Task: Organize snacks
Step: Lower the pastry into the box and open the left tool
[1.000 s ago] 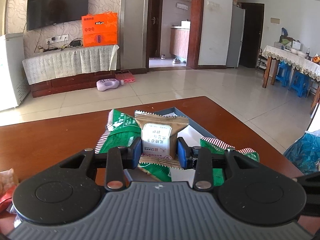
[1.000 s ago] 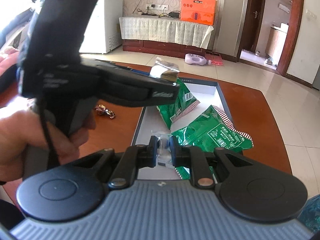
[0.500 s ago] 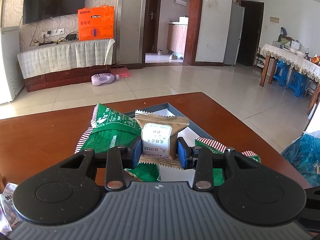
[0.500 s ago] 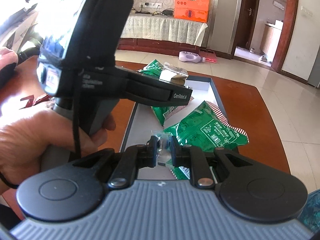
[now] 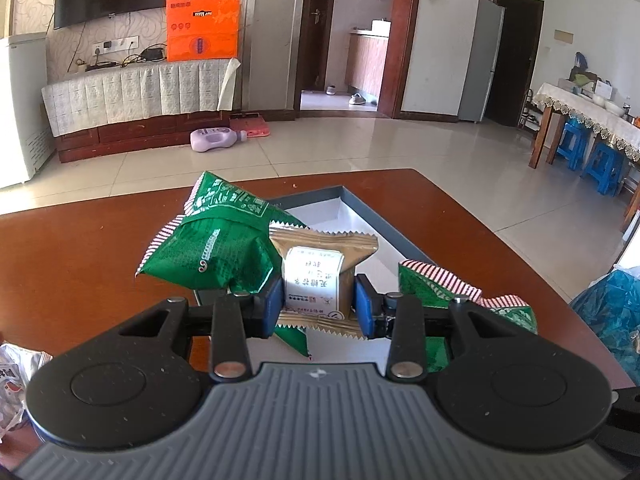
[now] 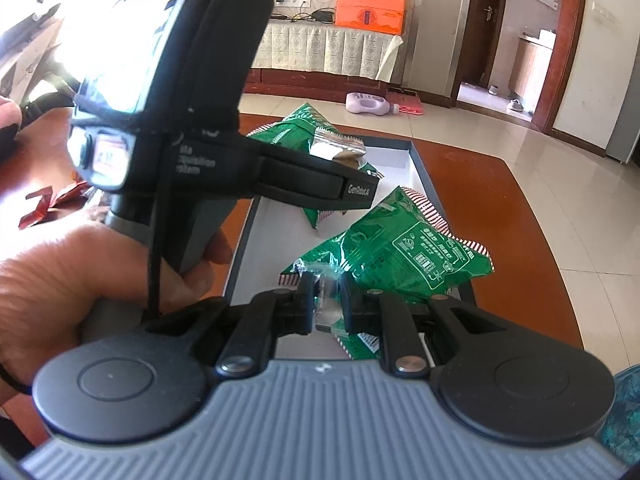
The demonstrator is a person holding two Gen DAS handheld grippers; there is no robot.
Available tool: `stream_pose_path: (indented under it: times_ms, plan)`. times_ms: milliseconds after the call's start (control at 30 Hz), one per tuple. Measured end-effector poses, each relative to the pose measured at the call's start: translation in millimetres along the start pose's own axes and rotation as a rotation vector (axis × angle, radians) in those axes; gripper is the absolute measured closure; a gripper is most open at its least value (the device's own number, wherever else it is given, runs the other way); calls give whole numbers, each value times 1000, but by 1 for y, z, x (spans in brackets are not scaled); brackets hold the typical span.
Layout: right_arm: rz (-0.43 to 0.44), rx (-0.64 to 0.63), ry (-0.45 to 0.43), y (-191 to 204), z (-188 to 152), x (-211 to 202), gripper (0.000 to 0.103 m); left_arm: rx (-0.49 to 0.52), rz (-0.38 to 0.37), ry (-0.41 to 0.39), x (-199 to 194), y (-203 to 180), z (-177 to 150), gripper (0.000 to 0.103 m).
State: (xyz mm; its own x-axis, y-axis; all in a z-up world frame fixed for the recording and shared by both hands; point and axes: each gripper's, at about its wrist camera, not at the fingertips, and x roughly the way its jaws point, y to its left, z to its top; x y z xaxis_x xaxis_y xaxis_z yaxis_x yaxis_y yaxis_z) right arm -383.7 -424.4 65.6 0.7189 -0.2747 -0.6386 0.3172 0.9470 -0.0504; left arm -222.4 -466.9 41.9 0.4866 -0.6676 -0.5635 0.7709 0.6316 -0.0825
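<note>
My left gripper (image 5: 318,305) is shut on a gold-wrapped snack with a white label (image 5: 318,280) and holds it above the near end of a grey tray (image 5: 384,224) with a white floor. Two green snack bags lie in the tray, one on the left (image 5: 216,248) and one on the right (image 5: 440,284). My right gripper (image 6: 326,300) is shut on a small clear-wrapped candy (image 6: 326,304) over the tray's near end (image 6: 244,248). In the right wrist view the left gripper (image 6: 352,190) with the gold snack (image 6: 340,148) reaches over the tray beside the green bags (image 6: 404,248).
The tray sits on a brown wooden table (image 5: 80,248). Loose wrapped snacks lie at the table's left (image 5: 16,372), and red wrappers (image 6: 52,204) show left in the right wrist view. A blue plastic bag (image 5: 608,312) lies at the right edge.
My left gripper has carried the gold snack further over the tray, so the left green bag now looks closer. My right gripper has kept its hold on the candy and hardly moved.
</note>
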Motion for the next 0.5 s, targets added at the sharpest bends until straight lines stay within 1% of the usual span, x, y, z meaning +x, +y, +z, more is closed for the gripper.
stream_pose_path:
  times_ms: [200, 500]
  plan:
    - [-1, -3, 11, 3, -2, 2, 87, -3, 7, 18, 6, 2, -6, 60]
    - [0, -1, 12, 4, 0, 3, 87, 12, 8, 21, 11, 3, -11, 60]
